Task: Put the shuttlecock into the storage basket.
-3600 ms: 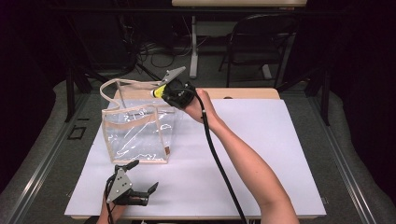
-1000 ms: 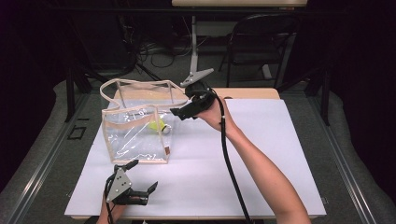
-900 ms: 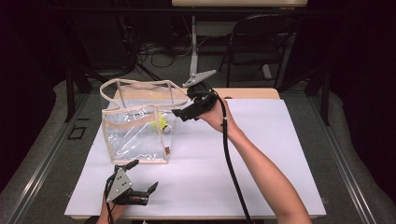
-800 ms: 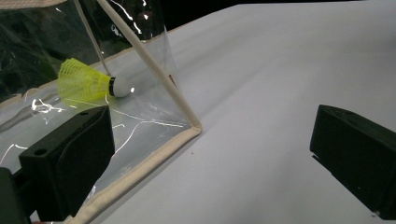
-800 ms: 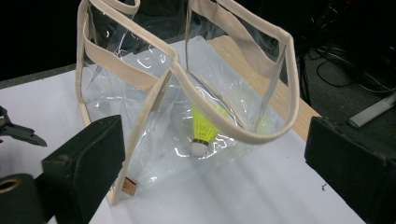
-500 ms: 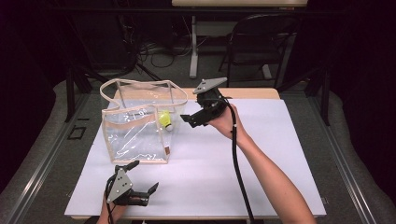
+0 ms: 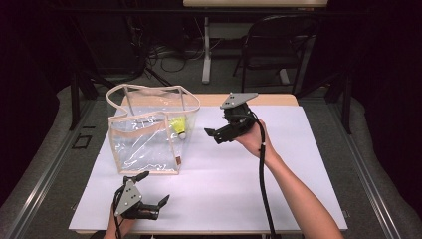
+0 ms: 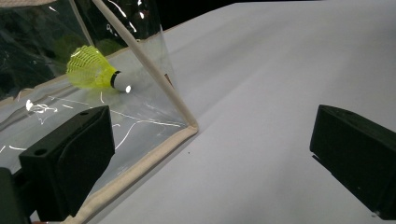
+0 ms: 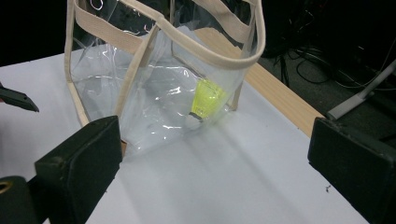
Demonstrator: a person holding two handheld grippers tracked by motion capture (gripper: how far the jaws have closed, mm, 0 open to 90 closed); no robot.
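Neon-yellow shuttlecock [image 7: 178, 125], white cork, inside clear bag [image 7: 144, 144]; both tongs wide apart, empty.

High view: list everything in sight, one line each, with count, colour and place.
bag: one, clear with beige trim, upright on the table's left half.
shuttlecock: one, yellow with white tip, inside the bag at its right side.
table: one, white top with a wooden far edge.
chair: one, black, on the floor beyond the table.
left gripper: one, black, jaws open, near front edge.
right gripper: one, black, jaws open, right of the bag.
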